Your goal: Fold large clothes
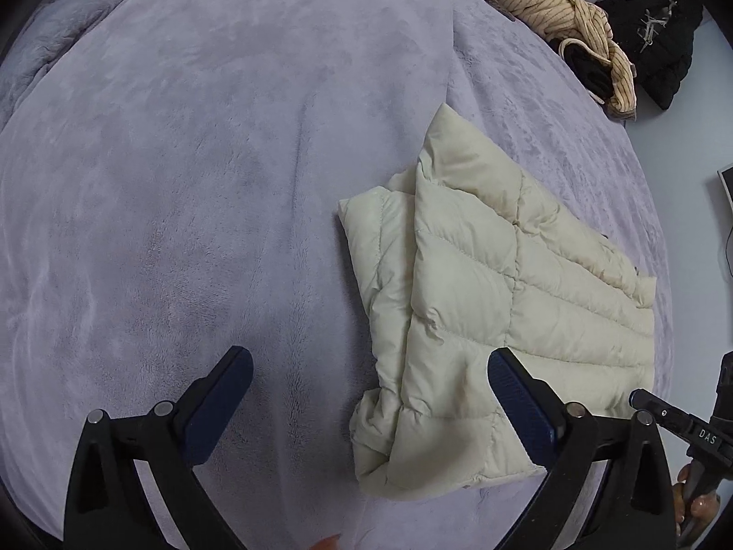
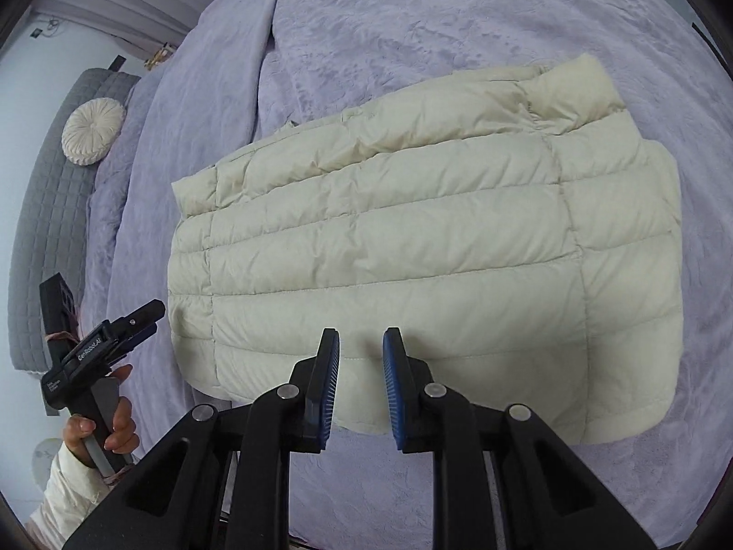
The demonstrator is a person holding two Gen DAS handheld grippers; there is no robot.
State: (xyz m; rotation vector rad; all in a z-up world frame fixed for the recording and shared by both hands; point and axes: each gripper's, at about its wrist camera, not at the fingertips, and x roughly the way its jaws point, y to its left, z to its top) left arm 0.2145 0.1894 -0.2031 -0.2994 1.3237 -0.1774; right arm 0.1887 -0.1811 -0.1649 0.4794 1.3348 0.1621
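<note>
A lilac blanket (image 2: 412,23) covers the bed, and on it lies the folded cream jacket (image 2: 412,247), flat, its long axis running left to right in the right wrist view with the collar at the upper right. The left gripper (image 1: 371,376) stands wide open, one finger (image 1: 517,394) over the jacket's edge, gripping nothing. The right gripper (image 2: 362,348) hovers above the near hem, jaws narrowly apart and empty

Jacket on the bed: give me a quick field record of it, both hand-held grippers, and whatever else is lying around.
jacket: cream puffer jacket, folded, flat on purple blanket
left hand-held gripper: open wide, empty, beside the jacket's edge
right hand-held gripper: narrow gap, nothing between the pads, above the jacket's near edge
other clothes: striped garment and black garment at far edge
</note>
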